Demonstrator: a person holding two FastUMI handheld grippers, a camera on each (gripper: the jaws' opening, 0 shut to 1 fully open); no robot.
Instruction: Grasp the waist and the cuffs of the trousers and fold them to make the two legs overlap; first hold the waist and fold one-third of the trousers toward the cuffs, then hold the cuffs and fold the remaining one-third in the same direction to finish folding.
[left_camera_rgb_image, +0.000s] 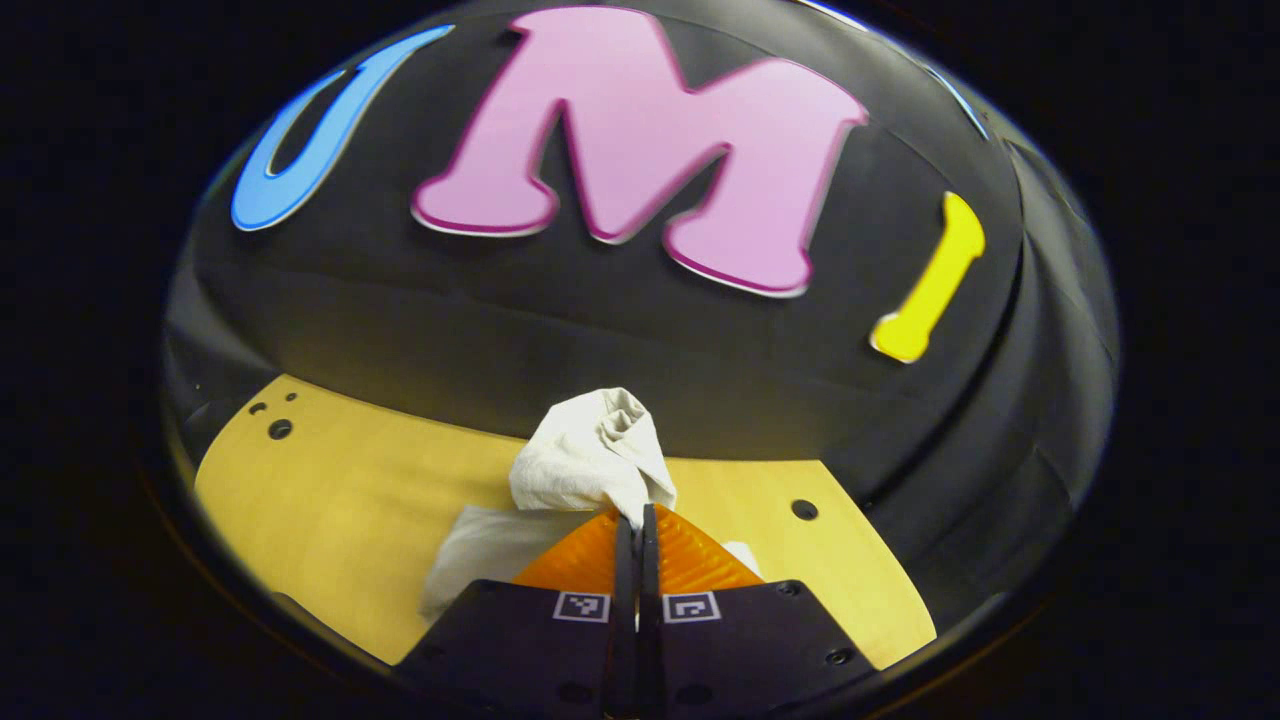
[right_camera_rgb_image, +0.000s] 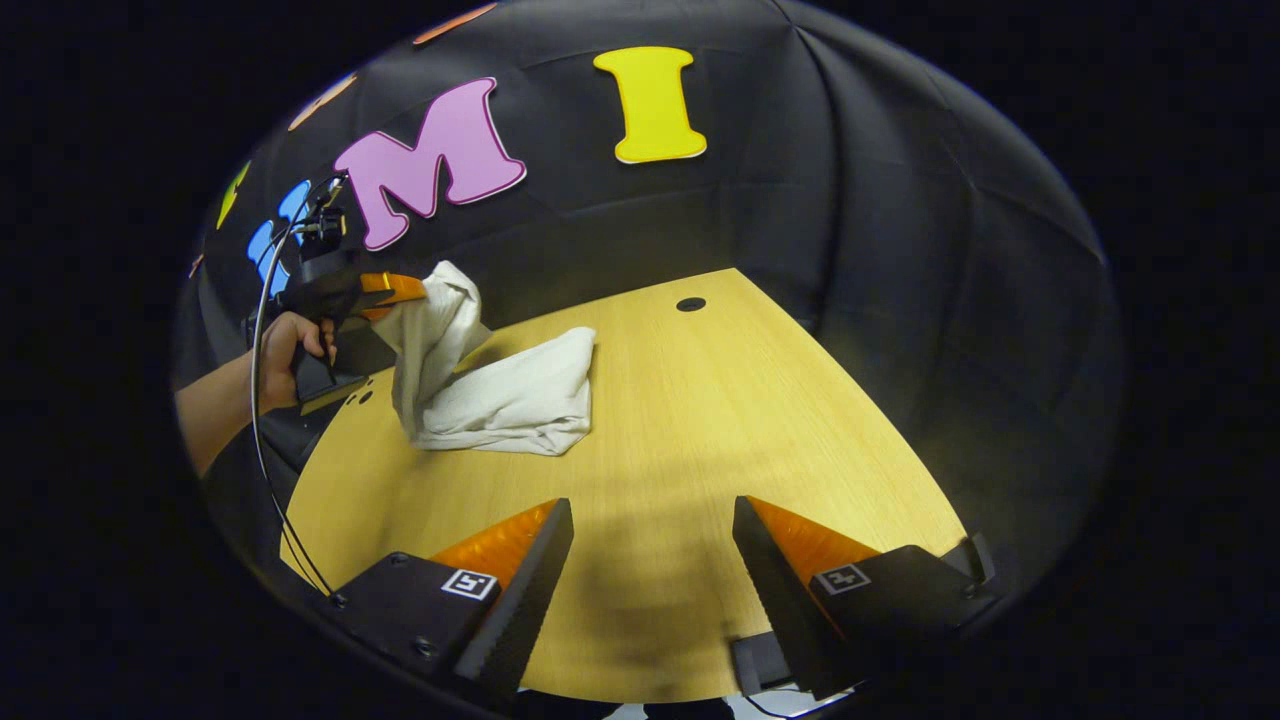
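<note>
At centre left, the left gripper (right_camera_rgb_image: 400, 290) pinches one end of the pale trousers (right_camera_rgb_image: 500, 395), lifting it off the surface (right_camera_rgb_image: 700, 420). The right gripper (right_camera_rgb_image: 650, 560), bottom of frame, has wide, empty jaws. The cloth looks soft, light and floppy; best taken at an edge.

White trousers (right_camera_rgb_image: 500, 400), yellow wood-grain table (right_camera_rgb_image: 700, 420)

Landmark: trousers (right_camera_rgb_image: 500, 395), bunched pale heap on table (right_camera_rgb_image: 700, 420), far-left part in right gripper view.
- Right of heap: bare tabletop out to edge, open passage.
- Near side of heap: bare wood down to right gripper (right_camera_rgb_image: 650, 560), fingers spread, nothing between.
- Left of heap: blocked; left gripper (right_camera_rgb_image: 395, 290) pinches raised end, hand (right_camera_rgb_image: 290, 350) behind, cable (right_camera_rgb_image: 262, 400) hanging past table edge.
- Behind heap: narrow table strip, then booth wall (right_camera_rgb_image: 850, 200); tight.
- Above low part of heap: open.
</note>
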